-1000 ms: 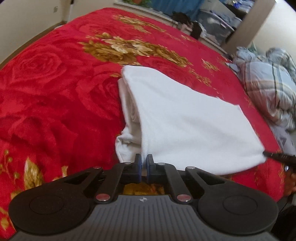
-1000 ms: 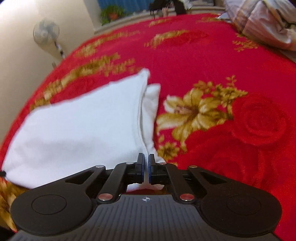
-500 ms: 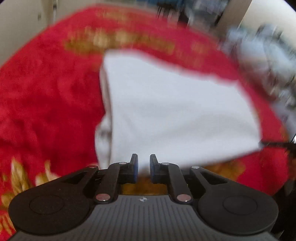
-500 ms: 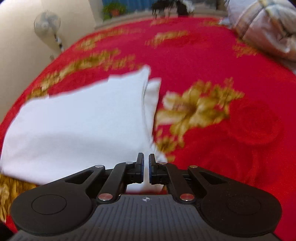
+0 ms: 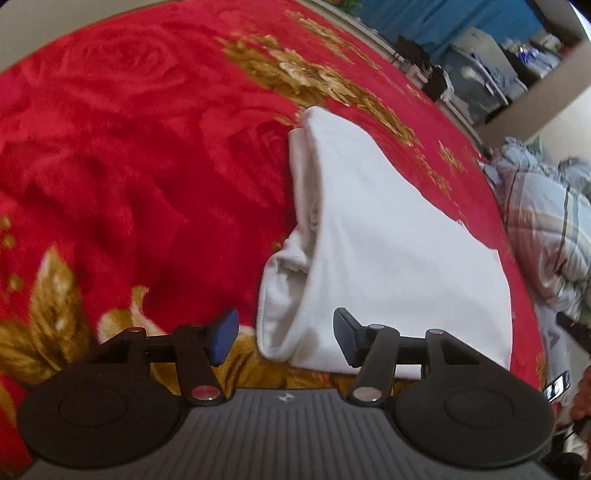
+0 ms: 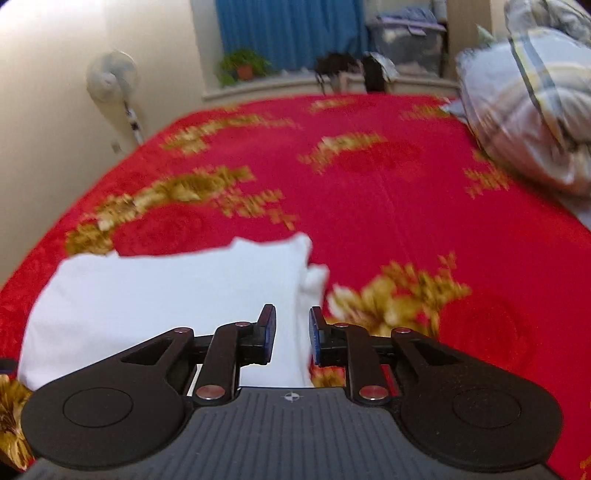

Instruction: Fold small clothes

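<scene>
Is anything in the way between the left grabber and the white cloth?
Nothing visible. The white cloth lies right ahead of the left gripper, whose jaws are opening around its near corner, on the red blanket.

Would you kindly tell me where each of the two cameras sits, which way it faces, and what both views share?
Left wrist: sits on the left gripper, looking down at the near corner of the folded white garment; its jaws are opening, pads clear of the cloth.
Right wrist: sits on the right gripper, facing across the bed toward the fan and blue curtain; jaws opening, nothing gripped.
Shared: the white garment, red floral blanket, plaid bedding.
</scene>
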